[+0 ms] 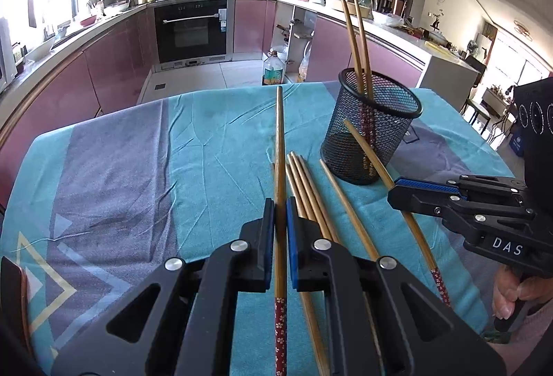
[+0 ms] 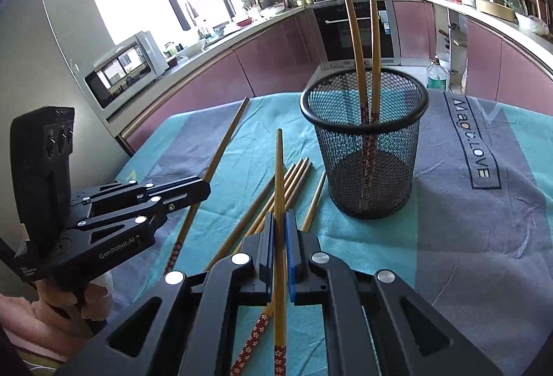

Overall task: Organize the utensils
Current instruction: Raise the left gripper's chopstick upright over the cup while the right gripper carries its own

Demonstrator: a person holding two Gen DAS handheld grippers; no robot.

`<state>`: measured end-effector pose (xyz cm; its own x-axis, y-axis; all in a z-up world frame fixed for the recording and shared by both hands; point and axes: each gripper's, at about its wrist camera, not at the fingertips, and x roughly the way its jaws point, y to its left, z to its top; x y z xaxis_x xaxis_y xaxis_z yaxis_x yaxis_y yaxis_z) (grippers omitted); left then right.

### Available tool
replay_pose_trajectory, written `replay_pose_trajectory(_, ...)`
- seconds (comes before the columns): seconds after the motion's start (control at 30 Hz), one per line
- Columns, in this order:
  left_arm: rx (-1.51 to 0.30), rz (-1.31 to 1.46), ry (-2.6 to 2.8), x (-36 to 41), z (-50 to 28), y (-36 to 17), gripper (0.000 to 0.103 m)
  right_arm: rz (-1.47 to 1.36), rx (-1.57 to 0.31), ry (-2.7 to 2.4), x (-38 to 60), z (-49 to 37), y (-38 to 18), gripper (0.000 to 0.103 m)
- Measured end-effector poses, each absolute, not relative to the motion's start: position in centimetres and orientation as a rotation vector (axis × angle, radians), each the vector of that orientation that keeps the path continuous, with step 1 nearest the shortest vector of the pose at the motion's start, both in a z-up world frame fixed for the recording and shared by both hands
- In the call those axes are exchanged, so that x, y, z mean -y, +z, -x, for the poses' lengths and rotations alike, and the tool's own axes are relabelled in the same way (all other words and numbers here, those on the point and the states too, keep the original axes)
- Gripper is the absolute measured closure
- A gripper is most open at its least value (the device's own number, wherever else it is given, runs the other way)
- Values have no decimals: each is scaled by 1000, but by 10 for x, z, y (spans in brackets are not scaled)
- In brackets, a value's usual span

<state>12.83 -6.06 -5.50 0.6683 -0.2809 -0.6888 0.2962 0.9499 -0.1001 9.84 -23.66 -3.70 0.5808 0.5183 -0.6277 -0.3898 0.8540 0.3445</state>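
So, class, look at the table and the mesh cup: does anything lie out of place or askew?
Yes. Only two chopsticks stand in the mesh cup, leaning apart. Several loose chopsticks lie scattered on the cloth beside it, fanned at different angles, not yet sorted. Each gripper, left and right, pinches one chopstick.
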Motion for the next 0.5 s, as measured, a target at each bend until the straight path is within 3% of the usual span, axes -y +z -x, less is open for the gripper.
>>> replay_pose_trajectory(0.5, -667, 116, -504, 50, -126, 5, 95, -199, -585, 520, 271, -96, 24, 98)
